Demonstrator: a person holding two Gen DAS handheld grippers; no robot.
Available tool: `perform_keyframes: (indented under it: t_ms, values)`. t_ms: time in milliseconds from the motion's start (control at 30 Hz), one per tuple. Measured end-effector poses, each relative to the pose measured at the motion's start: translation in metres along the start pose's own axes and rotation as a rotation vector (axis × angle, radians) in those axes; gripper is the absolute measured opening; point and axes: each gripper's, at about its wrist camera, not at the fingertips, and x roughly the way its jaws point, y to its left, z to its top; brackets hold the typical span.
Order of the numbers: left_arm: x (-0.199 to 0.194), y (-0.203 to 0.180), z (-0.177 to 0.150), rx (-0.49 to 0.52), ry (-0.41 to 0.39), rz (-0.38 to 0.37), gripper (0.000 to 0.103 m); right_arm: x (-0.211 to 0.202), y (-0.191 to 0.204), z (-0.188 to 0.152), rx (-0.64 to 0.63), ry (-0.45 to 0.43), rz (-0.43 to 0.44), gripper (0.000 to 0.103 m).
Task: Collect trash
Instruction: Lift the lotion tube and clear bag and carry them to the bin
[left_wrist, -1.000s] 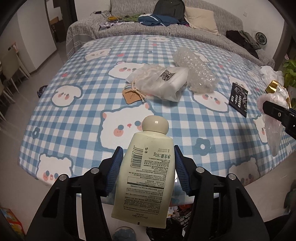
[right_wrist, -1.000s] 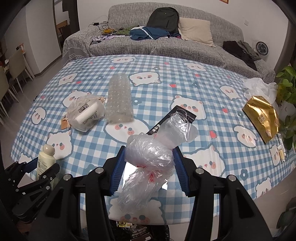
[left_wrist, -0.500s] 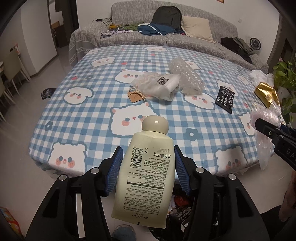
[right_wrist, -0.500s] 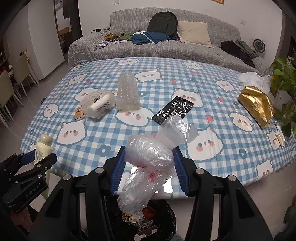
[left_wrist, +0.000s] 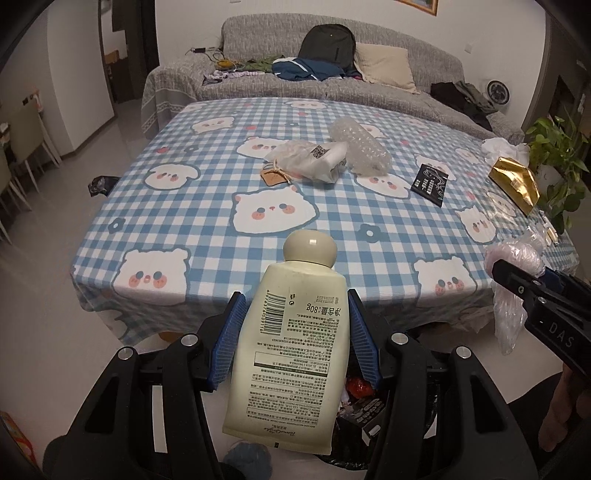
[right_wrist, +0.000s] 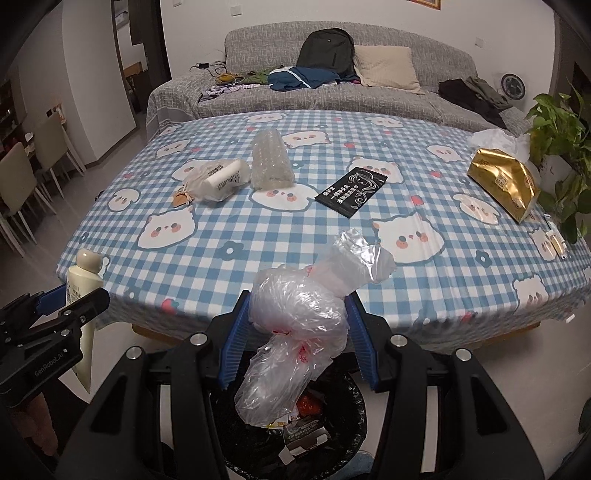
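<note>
While both of your grippers hang past the table edge, each is loaded.
Your left gripper (left_wrist: 295, 314) clamps a cream plastic lotion bottle (left_wrist: 291, 347); your right gripper (right_wrist: 297, 325) pinches a crumpled clear plastic bag (right_wrist: 299, 317) over the black-lined bin (right_wrist: 343, 435).

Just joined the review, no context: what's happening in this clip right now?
A person is clearing trash off a blue-checked bear-print tablecloth. The left hand-held gripper is shut on a cream plastic lotion tube, and the right hand-held gripper is shut on a crumpled clear plastic bag. Both hang over a black-lined trash bin at the table's near edge, nothing dropped yet. A bubble-wrap roll, black sachet and gold foil bag lie on the table.
</note>
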Motion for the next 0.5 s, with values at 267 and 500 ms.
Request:
perform_keyframes:
  t_ms: [267, 500]
  values:
    - [-0.005, 0.007, -0.034, -0.013, 0.018, -0.018, 0.054, -0.015, 0.008, -0.030, 0.001, -0.016, 0.013, 0.049]
    - [-0.005, 0.009, -0.059, -0.018, 0.029, -0.018, 0.054, -0.013, 0.013, -0.057, -0.002, 0.000, 0.018, 0.049]
